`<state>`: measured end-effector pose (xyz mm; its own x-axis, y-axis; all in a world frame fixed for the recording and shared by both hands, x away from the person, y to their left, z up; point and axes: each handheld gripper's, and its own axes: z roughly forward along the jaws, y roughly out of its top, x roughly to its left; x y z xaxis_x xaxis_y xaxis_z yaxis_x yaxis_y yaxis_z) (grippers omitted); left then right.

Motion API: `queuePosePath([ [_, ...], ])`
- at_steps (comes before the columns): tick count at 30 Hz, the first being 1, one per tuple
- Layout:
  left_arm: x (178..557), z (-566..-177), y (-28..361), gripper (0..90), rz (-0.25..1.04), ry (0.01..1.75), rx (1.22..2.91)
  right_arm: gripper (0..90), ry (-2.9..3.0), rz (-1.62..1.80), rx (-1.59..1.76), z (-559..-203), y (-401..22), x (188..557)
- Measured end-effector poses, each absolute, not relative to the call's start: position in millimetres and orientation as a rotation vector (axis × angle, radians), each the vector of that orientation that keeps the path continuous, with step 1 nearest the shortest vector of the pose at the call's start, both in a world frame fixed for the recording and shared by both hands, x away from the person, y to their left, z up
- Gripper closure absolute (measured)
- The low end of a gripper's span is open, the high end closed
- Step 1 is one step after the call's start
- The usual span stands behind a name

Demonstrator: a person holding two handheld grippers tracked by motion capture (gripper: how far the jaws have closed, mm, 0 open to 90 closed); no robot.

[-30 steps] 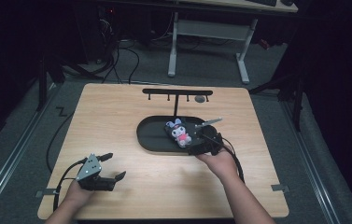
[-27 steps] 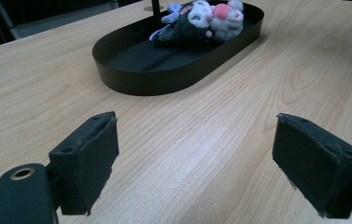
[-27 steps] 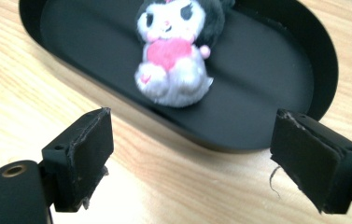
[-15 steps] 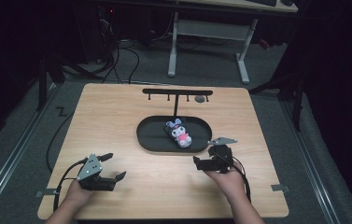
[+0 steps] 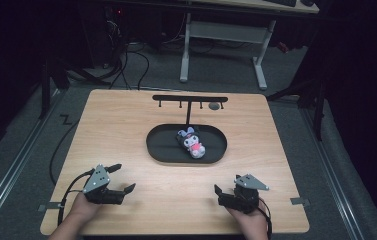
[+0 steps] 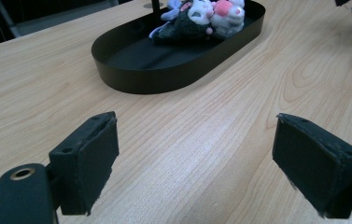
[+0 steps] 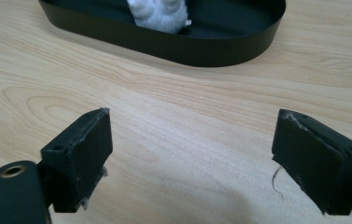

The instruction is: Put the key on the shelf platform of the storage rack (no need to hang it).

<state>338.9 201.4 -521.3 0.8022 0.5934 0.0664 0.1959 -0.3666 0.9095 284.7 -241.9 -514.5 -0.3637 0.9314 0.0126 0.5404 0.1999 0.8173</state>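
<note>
In the high view, a light wooden table point(image 5: 126, 130) carries a black oval tray point(image 5: 162, 150) at its middle. A small plush toy point(image 5: 191, 142) with a white face, dark ears and a pink body lies inside the tray, right of its centre. Behind the tray a black T-shaped rack point(image 5: 189, 100) stands near the table's far edge. The left claw point(image 5: 122, 178) rests at the near left of the table in the person's left hand point(image 5: 83, 210), jaws spread wide and empty. The right claw point(image 5: 226, 192) sits at the near right, held by the right hand point(image 5: 248, 222), well apart from the tray; it looks parted and holds nothing.

In the left gripper view, the two black padded jaws stand far apart over bare wood. The tray point(image 6: 131, 79) lies beyond them, with the plush toy point(image 6: 197, 18) lying at its far end.

In the right gripper view, the jaws are likewise wide open and empty above the tabletop. The tray wall point(image 7: 173, 46) crosses the top, with the toy's white fur point(image 7: 162, 14) inside it.
</note>
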Motion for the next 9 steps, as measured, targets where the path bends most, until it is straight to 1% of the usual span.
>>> queuePosePath([
  [9, 338.3, -521.5, 200.1, 15.4, 0.479, 0.590, 1.945, 13.5, 1.961, 1.067, 1.369, -512.2, -247.9, 282.0],
])
